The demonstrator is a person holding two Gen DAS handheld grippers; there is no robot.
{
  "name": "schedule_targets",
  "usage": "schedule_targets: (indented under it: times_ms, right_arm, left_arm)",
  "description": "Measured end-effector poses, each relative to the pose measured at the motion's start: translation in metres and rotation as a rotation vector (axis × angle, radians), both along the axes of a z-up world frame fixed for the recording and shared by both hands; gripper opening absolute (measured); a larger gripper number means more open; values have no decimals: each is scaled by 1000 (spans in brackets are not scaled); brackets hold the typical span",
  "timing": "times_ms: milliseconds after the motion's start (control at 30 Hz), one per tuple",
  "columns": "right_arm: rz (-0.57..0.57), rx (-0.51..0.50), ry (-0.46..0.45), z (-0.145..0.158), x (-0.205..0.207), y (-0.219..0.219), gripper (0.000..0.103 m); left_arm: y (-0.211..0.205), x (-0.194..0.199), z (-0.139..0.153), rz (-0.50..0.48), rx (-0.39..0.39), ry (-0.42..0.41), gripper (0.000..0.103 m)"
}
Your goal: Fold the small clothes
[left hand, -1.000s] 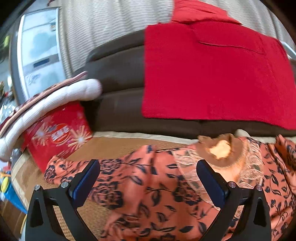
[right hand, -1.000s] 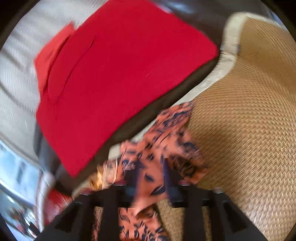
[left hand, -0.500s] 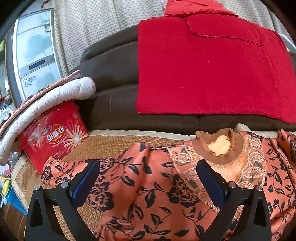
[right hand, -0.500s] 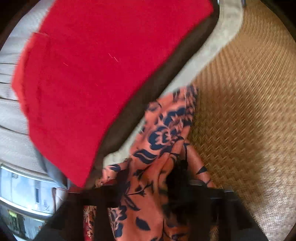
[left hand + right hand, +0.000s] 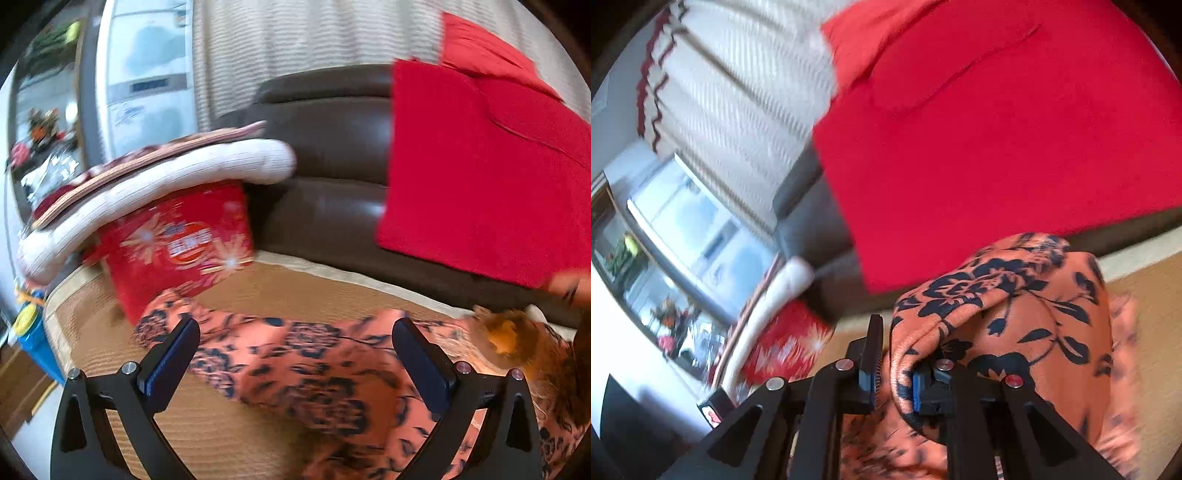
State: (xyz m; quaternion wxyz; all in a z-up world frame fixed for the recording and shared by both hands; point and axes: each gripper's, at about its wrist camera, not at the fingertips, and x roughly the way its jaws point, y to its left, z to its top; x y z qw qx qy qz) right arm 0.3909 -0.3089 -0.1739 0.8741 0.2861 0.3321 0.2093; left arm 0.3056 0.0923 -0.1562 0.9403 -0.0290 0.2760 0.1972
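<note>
Spread wide above the blouse (image 5: 314, 373), left gripper (image 5: 295, 354), nothing between the pads. Pinched around a raised fold of the blouse (image 5: 1008, 317), right gripper (image 5: 894, 373), fabric bunched up over the fingers. Lying across the woven mat (image 5: 207, 435), blouse, collar (image 5: 506, 336) toward the sofa (image 5: 332, 155). Bare mat left of the sleeve end, up to the red box (image 5: 177, 243). Draped over the sofa back, red cloth (image 5: 480, 177).

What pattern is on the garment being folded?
Orange garment with dark navy flowers, clearest in the right wrist view.
</note>
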Motion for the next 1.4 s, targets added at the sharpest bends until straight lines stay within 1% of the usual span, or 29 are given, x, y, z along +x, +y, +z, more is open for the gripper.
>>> schedule_targets:
  times_ms: [33, 67, 100, 133, 167, 233, 267, 333, 400, 433, 500, 533, 600, 633, 700, 800, 867, 900, 933, 967, 1000, 1067, 1133, 1167, 1200, 1233, 1267, 1333, 1400]
  right_arm:
    - [17, -25, 41, -14, 9, 17, 29]
    - [38, -32, 89, -32, 19, 32, 53]
    - [57, -20, 134, -52, 27, 45, 69]
    - [64, -3, 151, -48, 20, 53, 82]
    - [70, 9, 169, -53, 16, 62, 82]
    - [130, 27, 212, -76, 13, 77, 82]
    - [152, 34, 209, -67, -12, 87, 82]
    - [189, 33, 184, -67, -30, 91, 82]
    - [162, 14, 154, -67, -41, 84, 82]
    - [137, 22, 136, -66, -49, 71, 82]
    - [106, 104, 87, -49, -75, 31, 82]
    - [95, 136, 71, -40, -82, 13, 82]
    - [68, 184, 41, -43, -96, -12, 82]
    - [43, 188, 34, -44, -98, -15, 82]
    - [-33, 218, 31, -59, -104, -38, 82]
    - [-143, 260, 91, -78, -101, -69, 79]
    - [-199, 261, 115, -87, -95, -84, 64]
    - [-223, 242, 109, -86, -93, -89, 59]
    - [-256, 211, 103, -86, -89, -94, 48]
    - [-280, 195, 108, -88, -85, -99, 42]
    - [-291, 196, 119, -90, -83, -103, 42]
    - [-299, 196, 162, -101, -76, -106, 40]
    - [-299, 169, 193, -107, -73, -110, 40]
    - [-299, 159, 218, -112, -71, -110, 40]
    - [-301, 164, 249, -118, -69, -111, 40]
    - [-299, 174, 271, -123, -69, -109, 40]
    - [-297, 188, 289, -128, -69, -110, 38]
    - [-291, 184, 289, -128, -71, -111, 38]
    - [-287, 170, 293, -128, -71, -110, 38]
  left_arm:
    - [8, -2, 0, 15, -13, 2, 103]
    - [20, -4, 1, 34, -34, 5, 103]
    - [26, -6, 1, 43, -46, 6, 103]
    - [35, -7, 1, 59, -65, 7, 103]
    - [42, -8, 1, 69, -77, 7, 103]
    - [54, -10, 2, 82, -113, 5, 103]
    - [56, -11, 1, 80, -125, 4, 103]
    - [55, -12, 1, 53, -158, 8, 103]
    - [44, -11, 1, 3, -158, 14, 103]
    - [35, -10, 1, -35, -149, 22, 103]
    - [17, -7, -1, -112, -147, 37, 103]
    - [6, -4, -3, -171, -156, 52, 103]
    - [-13, 1, -7, -263, -177, 86, 103]
    - [-26, 3, -10, -312, -192, 109, 103]
    - [-48, 5, -15, -390, -222, 144, 103]
    - [-77, 3, -16, -451, -217, 163, 103]
    - [-104, 4, -15, -495, -194, 164, 103]
    - [-114, 5, -15, -509, -181, 164, 103]
    - [-127, 8, -15, -522, -167, 167, 103]
    - [-136, 7, -15, -530, -156, 170, 103]
    - [-148, 7, -18, -543, -136, 178, 103]
    - [-171, 10, -26, -565, -64, 208, 103]
    - [-193, 14, -45, -548, 73, 267, 103]
    - [-197, 17, -54, -532, 124, 294, 103]
    - [-195, 18, -62, -515, 155, 317, 103]
    - [-191, 19, -67, -498, 159, 340, 99]
    - [-185, 20, -70, -493, 136, 358, 95]
    - [-168, 20, -70, -499, 66, 380, 77]
    - [-151, 18, -70, -495, 24, 387, 65]
